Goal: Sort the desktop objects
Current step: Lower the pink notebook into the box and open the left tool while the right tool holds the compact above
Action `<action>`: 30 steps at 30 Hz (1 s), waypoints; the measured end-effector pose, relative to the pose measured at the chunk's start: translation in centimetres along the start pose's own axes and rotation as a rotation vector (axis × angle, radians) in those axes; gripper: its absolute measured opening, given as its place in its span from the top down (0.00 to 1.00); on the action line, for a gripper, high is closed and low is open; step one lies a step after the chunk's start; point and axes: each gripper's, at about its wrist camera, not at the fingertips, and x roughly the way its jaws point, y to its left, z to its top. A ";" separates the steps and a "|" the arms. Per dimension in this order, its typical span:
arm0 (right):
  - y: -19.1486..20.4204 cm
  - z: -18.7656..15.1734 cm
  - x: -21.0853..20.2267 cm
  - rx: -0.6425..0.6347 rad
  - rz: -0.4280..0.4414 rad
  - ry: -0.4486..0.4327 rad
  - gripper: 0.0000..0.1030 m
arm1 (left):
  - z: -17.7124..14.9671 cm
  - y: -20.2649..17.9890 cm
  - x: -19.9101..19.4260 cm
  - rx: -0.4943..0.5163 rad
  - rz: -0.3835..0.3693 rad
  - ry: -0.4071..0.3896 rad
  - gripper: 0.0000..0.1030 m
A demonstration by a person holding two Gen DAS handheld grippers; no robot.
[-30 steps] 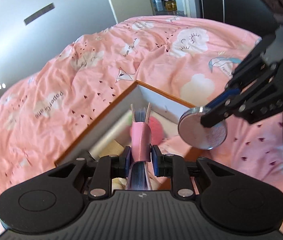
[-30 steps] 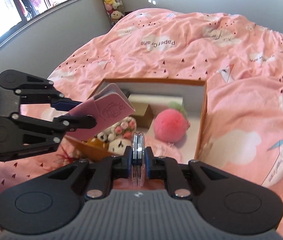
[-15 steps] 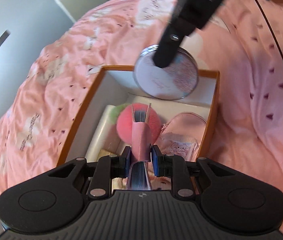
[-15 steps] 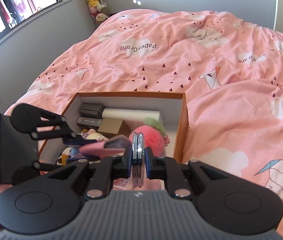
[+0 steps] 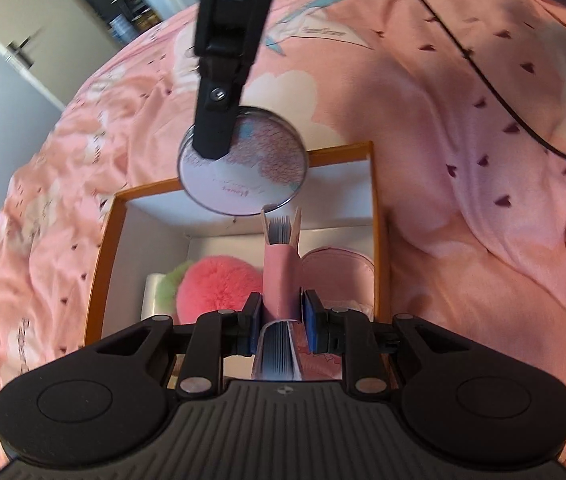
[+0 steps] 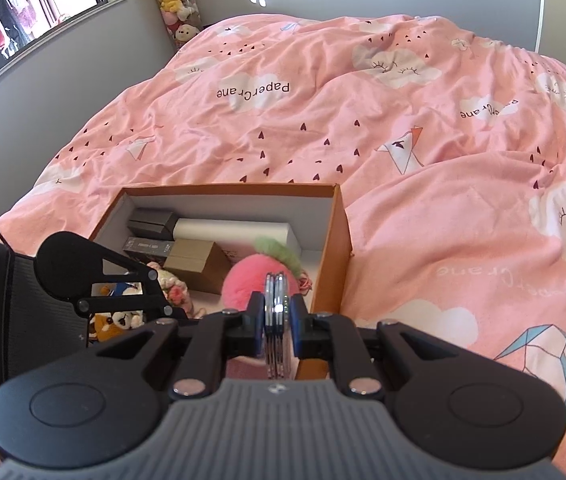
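Left tongs [image 5: 282,316]: clamped on a pink booklet [image 5: 279,280], blue pads pressing both covers, spine side up.
Pink booklet, axis: long axis along the tongs, pointing forward and down into the box; page edges fanned at the far end, a second fan of pages visible near the camera.
Pink booklet, place: above the box interior, between the fluffy ball and the pink pouch.
Right tongs [image 6: 277,312]: closed tight on a round compact mirror [image 6: 276,320], gripped edge-on, disc upright between the pads.
Compact mirror, place: from the left wrist view [image 5: 243,162] hanging above the far wall of the box, flat printed face toward that camera.
Box [image 6: 339,240]: orange-edged, white inside, resting on the bed [image 6: 323,100].
Box contents: pink fluffy ball with green tuft [image 6: 251,276], brown carton [image 6: 199,260], white long carton [image 6: 239,230], dark cartons [image 6: 151,220], small plush toys [image 6: 119,320], pink pouch [image 5: 339,268].
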 end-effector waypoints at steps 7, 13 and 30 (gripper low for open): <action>0.2 0.0 0.6 0.000 0.010 0.005 0.86 | -0.4 0.1 0.1 0.076 0.017 0.009 0.75; 0.4 0.1 0.4 -0.005 0.001 -0.003 0.86 | -0.2 -0.4 0.3 0.118 0.011 0.012 0.76; 0.9 -0.3 0.2 0.000 0.045 0.013 0.86 | -1.9 4.6 -2.6 -0.283 -0.110 -0.027 0.69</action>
